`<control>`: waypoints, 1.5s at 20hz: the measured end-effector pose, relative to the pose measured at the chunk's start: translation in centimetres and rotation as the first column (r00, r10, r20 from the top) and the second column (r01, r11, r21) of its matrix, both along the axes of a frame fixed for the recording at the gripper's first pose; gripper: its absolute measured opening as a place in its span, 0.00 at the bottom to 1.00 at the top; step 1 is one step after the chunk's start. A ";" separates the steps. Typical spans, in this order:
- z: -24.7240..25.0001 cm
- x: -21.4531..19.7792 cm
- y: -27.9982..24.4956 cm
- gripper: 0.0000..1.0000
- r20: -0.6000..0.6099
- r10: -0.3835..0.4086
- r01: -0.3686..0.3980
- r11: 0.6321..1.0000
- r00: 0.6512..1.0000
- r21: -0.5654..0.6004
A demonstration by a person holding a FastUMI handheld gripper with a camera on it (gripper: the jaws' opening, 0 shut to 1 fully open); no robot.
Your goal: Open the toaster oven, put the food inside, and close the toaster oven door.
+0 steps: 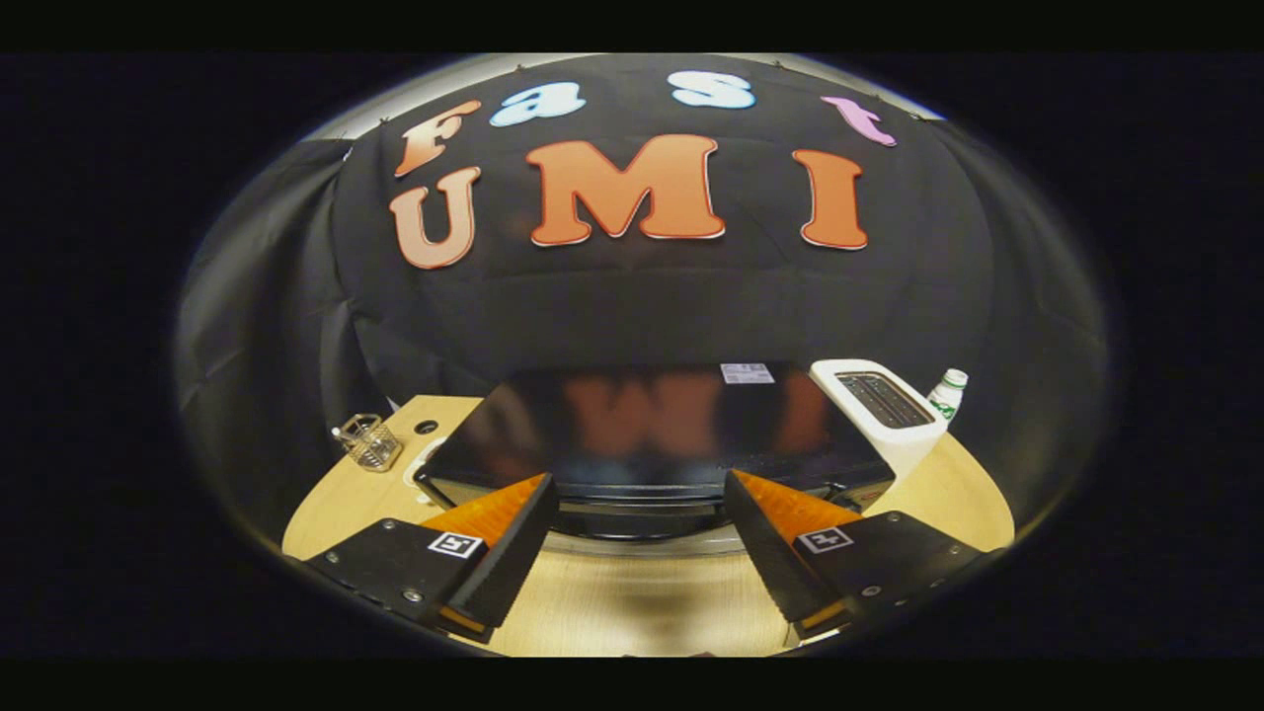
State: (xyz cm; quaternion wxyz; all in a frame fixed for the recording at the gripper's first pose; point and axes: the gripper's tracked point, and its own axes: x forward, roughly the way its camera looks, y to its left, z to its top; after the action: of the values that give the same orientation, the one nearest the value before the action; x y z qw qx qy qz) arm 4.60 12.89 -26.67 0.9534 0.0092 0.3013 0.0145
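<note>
Gripper: gripper [640,489] held above the front of the surface, its two fingers [509,543] spread wide apart with nothing between them but bare wood and the oven's front edge.
Finger tips: they reach just up to the front of the toaster oven, one toward each side of the door's middle; whether they touch it cannot be told.
Toaster oven: black toaster oven [652,420] just ahead of the fingers, seen from above; its glossy top mirrors the wall behind. The door's state cannot be made out from this angle.
Surface: light wooden surface [632,592] carrying everything, with a small round hole near the far left corner.
Wire basket: small wire basket [370,441] left of the oven, well apart from it.
Toaster: white toaster [884,410] with dark slots, just beside the oven's right rear corner.
Bottle: white bottle [948,392] with a green label, just behind the toaster.
Food: cannot be picked out.
</note>
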 end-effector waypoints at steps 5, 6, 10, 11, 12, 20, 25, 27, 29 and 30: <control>-0.7 0.5 1.2 0.98 0.022 0.012 -0.011 0.999 1.000 -0.041; -0.4 0.5 1.4 0.99 0.051 0.027 -0.023 0.997 0.998 -0.071; -0.5 -0.1 1.5 0.96 0.086 0.002 0.001 1.000 0.996 -0.031; 0.2 -0.7 1.6 0.95 0.115 0.011 -0.008 1.000 0.993 -0.029; -0.2 -0.7 1.6 0.92 0.118 0.021 -0.017 0.999 0.993 -0.036; -1.4 -7.5 2.3 0.86 0.061 0.117 -0.116 0.993 0.991 -0.021; -4.8 -12.4 2.7 0.86 -0.113 0.161 -0.147 0.981 0.980 0.126; -7.0 -14.2 1.9 0.86 -0.230 0.132 -0.092 0.980 0.964 0.176; -8.7 -14.8 1.6 0.86 -0.294 0.123 -0.062 0.976 0.948 0.209; -9.3 -14.9 1.4 0.85 -0.306 0.121 -0.056 0.975 0.944 0.213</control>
State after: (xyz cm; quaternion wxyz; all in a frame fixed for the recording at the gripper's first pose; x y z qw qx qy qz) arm -10.33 14.30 -35.95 0.8851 0.0943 0.4474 0.0864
